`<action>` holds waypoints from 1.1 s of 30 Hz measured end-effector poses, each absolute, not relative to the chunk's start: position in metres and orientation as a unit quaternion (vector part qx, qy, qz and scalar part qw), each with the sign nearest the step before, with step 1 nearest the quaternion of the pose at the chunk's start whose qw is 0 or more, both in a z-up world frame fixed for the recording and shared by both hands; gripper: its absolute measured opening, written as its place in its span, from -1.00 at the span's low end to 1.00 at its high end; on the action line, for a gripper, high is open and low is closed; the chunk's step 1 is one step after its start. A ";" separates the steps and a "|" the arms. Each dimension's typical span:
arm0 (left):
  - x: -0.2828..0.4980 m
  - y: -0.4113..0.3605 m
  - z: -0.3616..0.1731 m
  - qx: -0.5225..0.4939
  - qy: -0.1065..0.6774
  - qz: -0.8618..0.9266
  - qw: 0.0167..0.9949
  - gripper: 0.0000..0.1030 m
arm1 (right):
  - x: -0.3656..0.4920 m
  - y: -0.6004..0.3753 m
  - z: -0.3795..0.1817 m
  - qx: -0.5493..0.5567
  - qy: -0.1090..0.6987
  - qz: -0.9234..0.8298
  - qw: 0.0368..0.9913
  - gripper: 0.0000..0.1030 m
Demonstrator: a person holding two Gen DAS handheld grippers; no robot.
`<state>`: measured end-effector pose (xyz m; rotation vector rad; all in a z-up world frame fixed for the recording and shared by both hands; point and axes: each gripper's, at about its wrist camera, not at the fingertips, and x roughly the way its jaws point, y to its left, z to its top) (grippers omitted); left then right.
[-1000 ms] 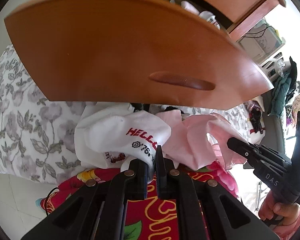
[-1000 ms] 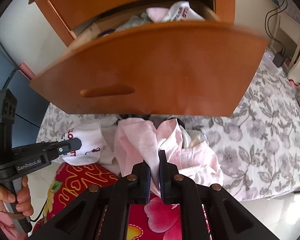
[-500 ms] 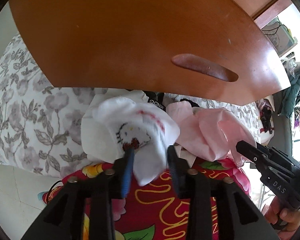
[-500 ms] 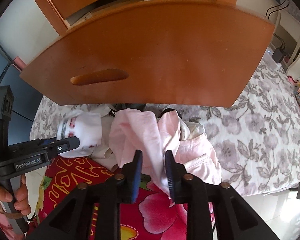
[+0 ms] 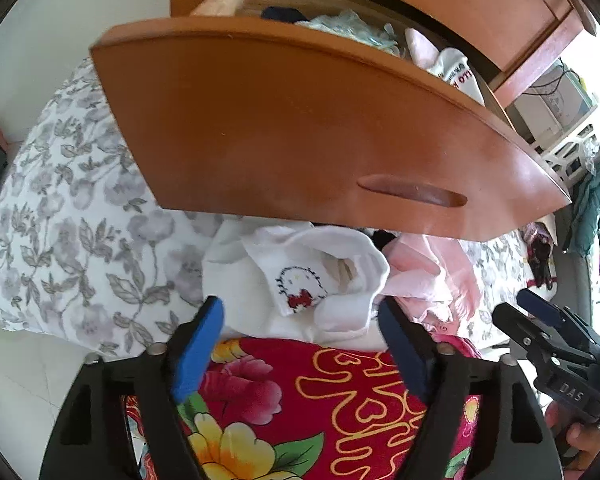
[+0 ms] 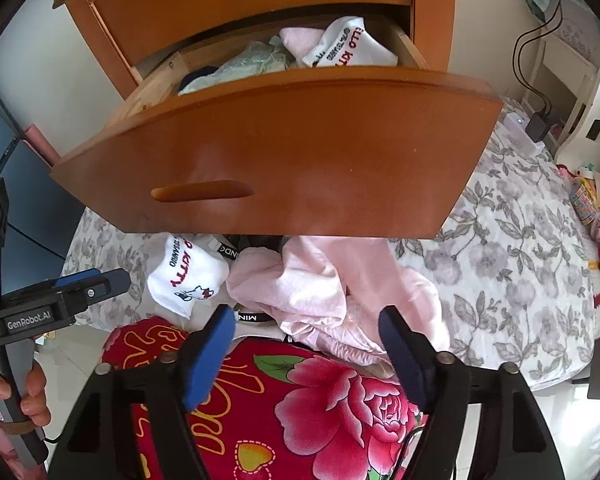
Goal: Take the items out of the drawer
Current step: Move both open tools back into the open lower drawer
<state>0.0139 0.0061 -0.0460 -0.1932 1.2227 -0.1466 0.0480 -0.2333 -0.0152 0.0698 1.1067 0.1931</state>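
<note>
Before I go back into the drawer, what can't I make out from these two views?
- Drawer floor and front part: hidden by its front panel, both views.
- Dark item in the drawer: mostly buried under pale green clothing, unidentifiable.
- Black clothing on the bed: under the drawer's shadow and the pink garment.

Orange-brown wood on the drawer [image 6: 284, 152]; below it a white sock [image 5: 320, 280] with a black-outlined cat face and red bow. Pale pink cloth [image 6: 324, 284] beside it, grey-flowered white bedsheet [image 6: 512, 264], red floral blanket [image 6: 320, 412] with yellow scrollwork.
</note>
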 end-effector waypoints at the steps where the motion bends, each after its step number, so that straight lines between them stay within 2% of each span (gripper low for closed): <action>1: 0.014 0.007 -0.045 -0.090 0.571 -0.064 0.814 0.66 | 0.048 -0.233 -0.013 0.033 0.523 0.091 0.847 0.63; 5: 0.014 0.012 -0.046 -0.090 0.566 -0.051 0.818 0.70 | 0.045 -0.235 -0.011 0.030 0.518 0.089 0.850 0.84; 8: 0.013 0.016 -0.044 -0.091 0.557 -0.042 0.825 0.81 | 0.044 -0.236 -0.011 0.031 0.514 0.088 0.852 1.00; 12: 0.010 0.017 -0.038 -0.086 0.535 -0.028 0.840 0.92 | 0.042 -0.240 -0.008 0.035 0.501 0.087 0.860 1.00; 22: 0.005 0.018 -0.022 -0.085 0.516 -0.039 0.851 0.93 | 0.037 -0.244 0.010 0.038 0.465 0.084 0.880 1.00; 33: -0.007 0.022 0.034 -0.085 0.461 -0.068 0.881 0.93 | 0.024 -0.246 0.059 0.042 0.395 0.091 0.913 1.00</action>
